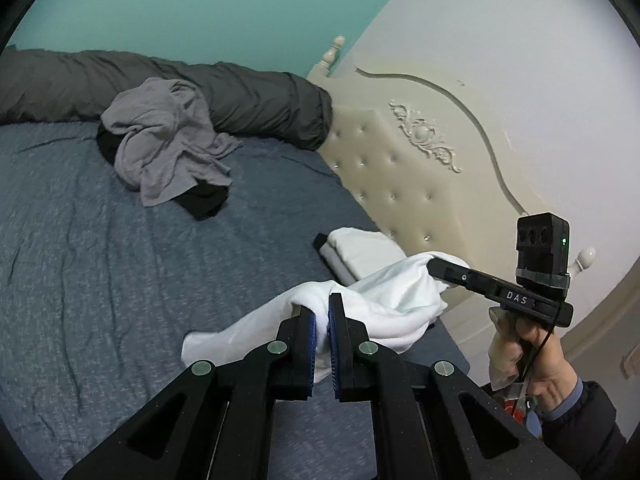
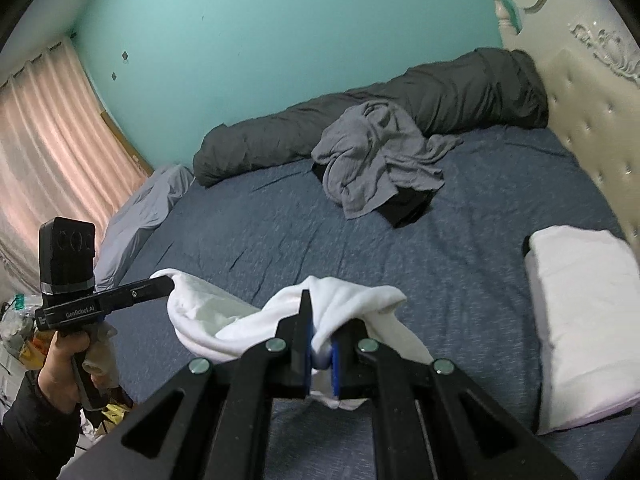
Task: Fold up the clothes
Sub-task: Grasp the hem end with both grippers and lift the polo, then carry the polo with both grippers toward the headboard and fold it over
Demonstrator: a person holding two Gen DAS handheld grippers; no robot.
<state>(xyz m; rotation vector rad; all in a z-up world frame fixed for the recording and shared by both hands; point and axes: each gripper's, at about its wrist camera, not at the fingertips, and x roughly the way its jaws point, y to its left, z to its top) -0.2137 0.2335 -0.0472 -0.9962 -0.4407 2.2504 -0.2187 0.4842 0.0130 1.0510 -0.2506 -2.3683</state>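
Above the near edge of the bed we hold a crumpled white cotton garment [image 1: 384,300] slung between both tools, its lower folds sagging onto the sheet. Our left gripper [image 1: 322,308] has its blue-padded jaws nearly together, pinching a ridge of the white cloth that bulges up between them. Our right gripper [image 2: 322,316] is likewise narrowed to a small gap with a wad of the same cloth caught between its pads. In the left wrist view the right tool's black finger tips disappear into the far end of the garment, so the fabric hangs in a loose loop from one grip to the other.

Just beyond it, against the cream tufted headboard [image 1: 400,168], lies a neatly folded stack of white clothes [image 2: 584,320] with a dark edge showing underneath. Farther across the blue-grey mottled bedsheet [image 1: 100,260] sits a rumpled heap of grey jersey clothing [image 1: 168,144] lying over a black garment [image 1: 200,200], well apart from our cloth. Behind that heap a long dark grey rolled duvet [image 2: 400,104] runs along the teal wall [image 2: 280,40]. A pale blue pillow [image 2: 136,216] rests at the far left edge, near pink curtains [image 2: 52,128]. A person's hand [image 1: 532,344] in a dark sleeve grips the right tool's handle.
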